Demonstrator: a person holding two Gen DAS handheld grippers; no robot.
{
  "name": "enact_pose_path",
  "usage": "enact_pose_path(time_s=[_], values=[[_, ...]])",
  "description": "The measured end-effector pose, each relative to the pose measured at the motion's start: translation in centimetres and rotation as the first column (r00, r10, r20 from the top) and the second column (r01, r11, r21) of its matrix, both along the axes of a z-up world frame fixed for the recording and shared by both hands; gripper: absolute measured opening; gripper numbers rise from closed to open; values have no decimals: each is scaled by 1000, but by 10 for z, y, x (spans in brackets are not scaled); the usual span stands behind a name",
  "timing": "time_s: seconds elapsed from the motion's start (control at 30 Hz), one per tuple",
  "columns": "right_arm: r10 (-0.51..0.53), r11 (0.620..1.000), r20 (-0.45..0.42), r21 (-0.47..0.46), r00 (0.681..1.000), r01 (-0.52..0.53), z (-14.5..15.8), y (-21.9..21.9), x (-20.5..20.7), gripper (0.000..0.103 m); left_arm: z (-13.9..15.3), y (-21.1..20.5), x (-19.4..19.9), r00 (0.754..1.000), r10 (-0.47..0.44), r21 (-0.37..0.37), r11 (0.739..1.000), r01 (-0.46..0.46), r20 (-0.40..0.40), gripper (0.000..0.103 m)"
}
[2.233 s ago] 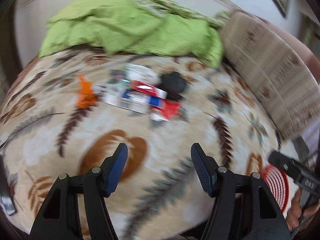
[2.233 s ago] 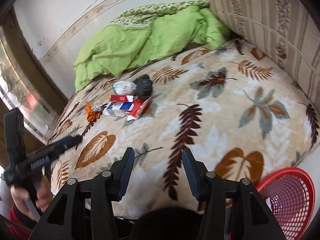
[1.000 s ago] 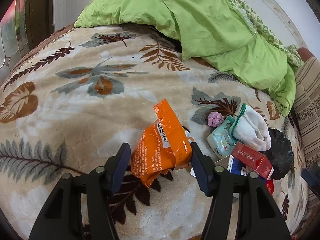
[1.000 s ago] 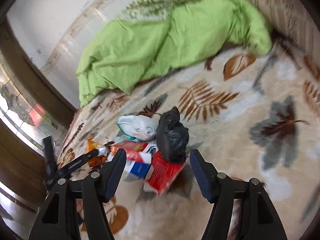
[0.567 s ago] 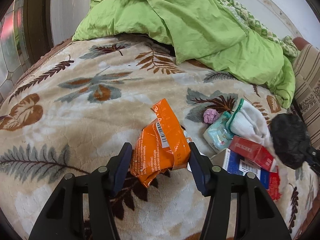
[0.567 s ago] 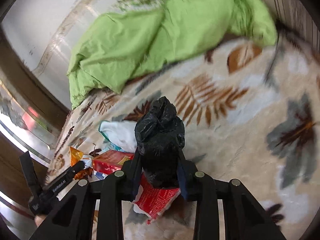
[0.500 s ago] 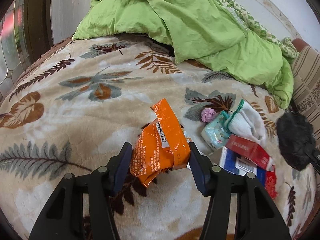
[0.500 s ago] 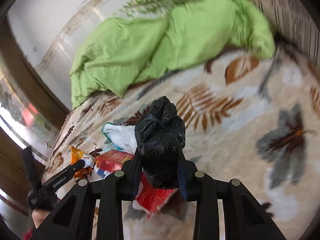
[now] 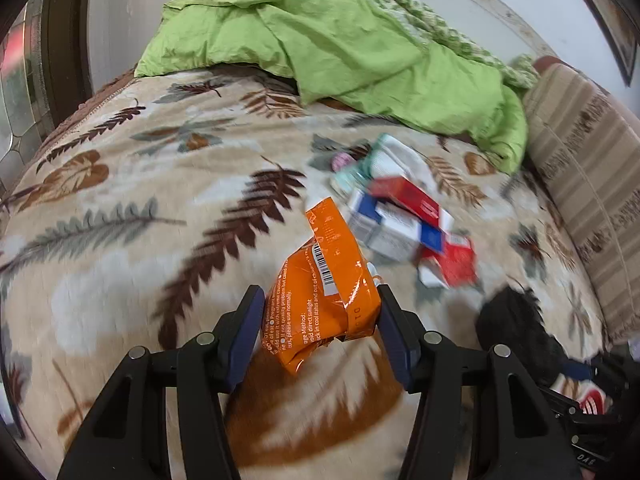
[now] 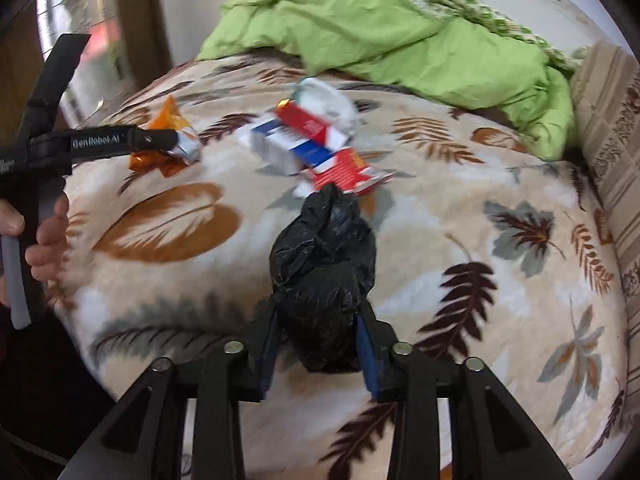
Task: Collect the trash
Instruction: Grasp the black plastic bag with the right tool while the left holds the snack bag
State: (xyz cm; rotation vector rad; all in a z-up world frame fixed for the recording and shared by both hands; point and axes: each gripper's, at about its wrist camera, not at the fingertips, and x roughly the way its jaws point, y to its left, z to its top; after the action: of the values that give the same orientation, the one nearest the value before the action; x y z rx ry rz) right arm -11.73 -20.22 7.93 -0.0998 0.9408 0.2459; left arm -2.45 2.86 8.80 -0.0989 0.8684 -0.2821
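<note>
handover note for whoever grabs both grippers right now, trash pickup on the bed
Left gripper: shut on the orange wrapper, lifted off the blanket.
Right gripper: shut on the black bag.
Done: those two pieces picked up.
Left: neither is binned yet. The boxes, a white bag and other scraps lie mid-bed near the green quilt. No bin shows in either view now.

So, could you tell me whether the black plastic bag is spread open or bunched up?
Bunched up: the black plastic bag is a crumpled wad pinched in the right hand-held gripper.
</note>
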Motion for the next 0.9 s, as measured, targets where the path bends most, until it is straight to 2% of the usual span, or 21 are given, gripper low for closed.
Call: enact_pose_path(time_s=[0.1,0.23,0.33,0.43,0.67,0.8,0.9], values=[[38,998,9,59,999,-39,11,-2,-12,63,1,0,-17,1000,-9,1,1000,9,17,55],[21,997,47,70,999,-24,24,-8,-20,76,-3,0,-23,1000,-8,4,1000,8,24,55],[-4,994,22,110,1000,2,24,-10,-15,78,-6,1,-23,1000,-2,5,1000,2,28,55],[23,990,-18,138,1000,-21,18,1,-12,78,-6,6,-22,999,12,-5,1000,-12,36,55],[106,993,-13,48,994,-105,9,34,-1,78,-6,17,-20,998,44,-19,999,-43,42,55],[195,978,-1,-82,981,-194,2,53,8,82,-7,18,-19,998,42,-19,999,-41,43,55],[268,945,-24,-187,963,-268,-11,68,14,82,-7,18,-19,998,42,-20,999,-41,41,55]])
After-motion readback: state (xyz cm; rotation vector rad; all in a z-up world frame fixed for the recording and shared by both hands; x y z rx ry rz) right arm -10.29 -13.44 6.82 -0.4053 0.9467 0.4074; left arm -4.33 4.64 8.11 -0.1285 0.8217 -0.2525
